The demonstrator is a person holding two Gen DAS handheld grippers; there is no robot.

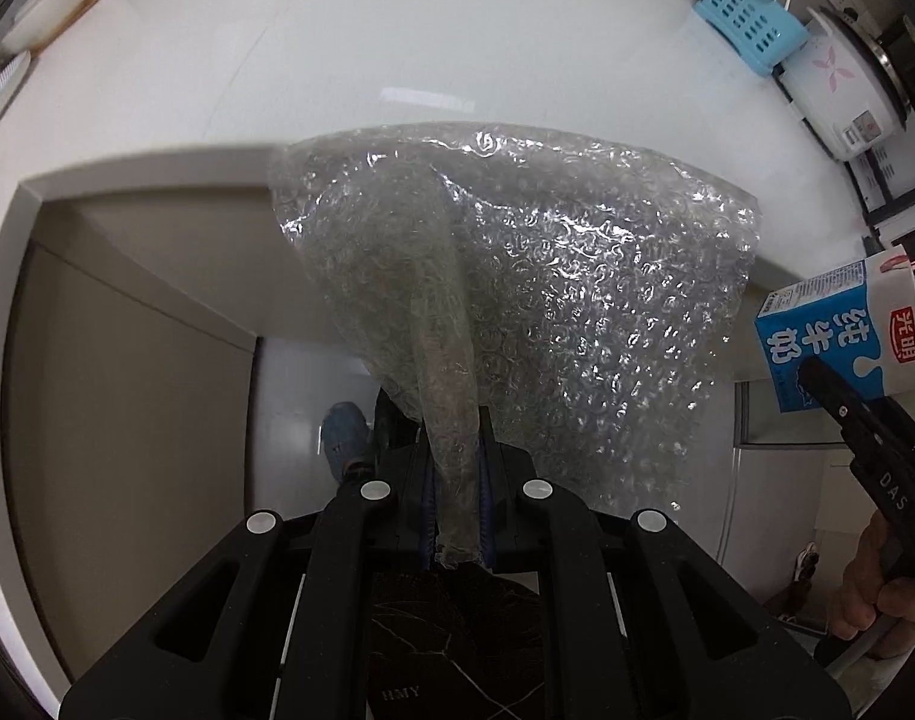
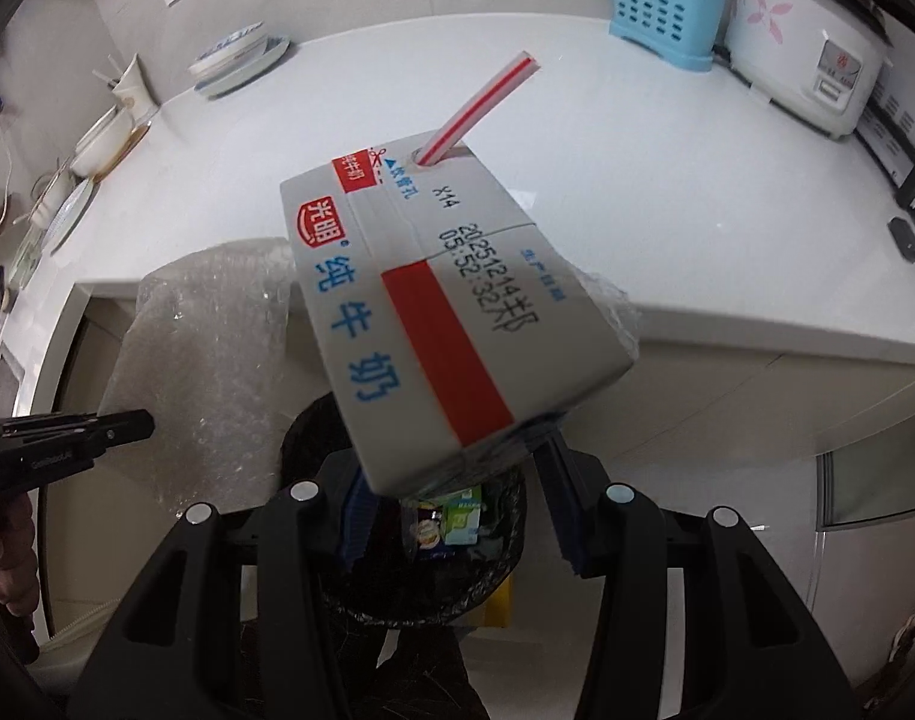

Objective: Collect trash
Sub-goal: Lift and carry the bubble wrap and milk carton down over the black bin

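**Both hands loaded, bin waiting below**

You are holding the left gripper [image 1: 457,504] closed tight on a gathered fold of bubble wrap [image 1: 517,300], and the sheet is fanning out ahead of the fingers, in the air off the front edge of the white countertop [image 1: 337,60]. You are clamping the right gripper [image 2: 457,504] on the lower end of a milk carton [image 2: 445,324], jaws spread only as wide as the carton itself. The black-lined trash bin [image 2: 505,564] is sitting directly beneath that carton, with wrappers already inside.

What could go wrong: the carton is being pinched near one end only, so it may be pivoting or slipping if you are swinging it quickly, and the straw [image 2: 487,108] hole could be dribbling leftover milk once it tips over. The wrap is broad and floppy; let go off-centre and it may be draping over the bin rim or catching on the pads rather than dropping in. The two loads are close together, so they may be snagging each other.

The carton's long axis is running up and away from you, tilted leftward, straw end pointing toward the counter. The wrap's long axis is following the left fingers forward
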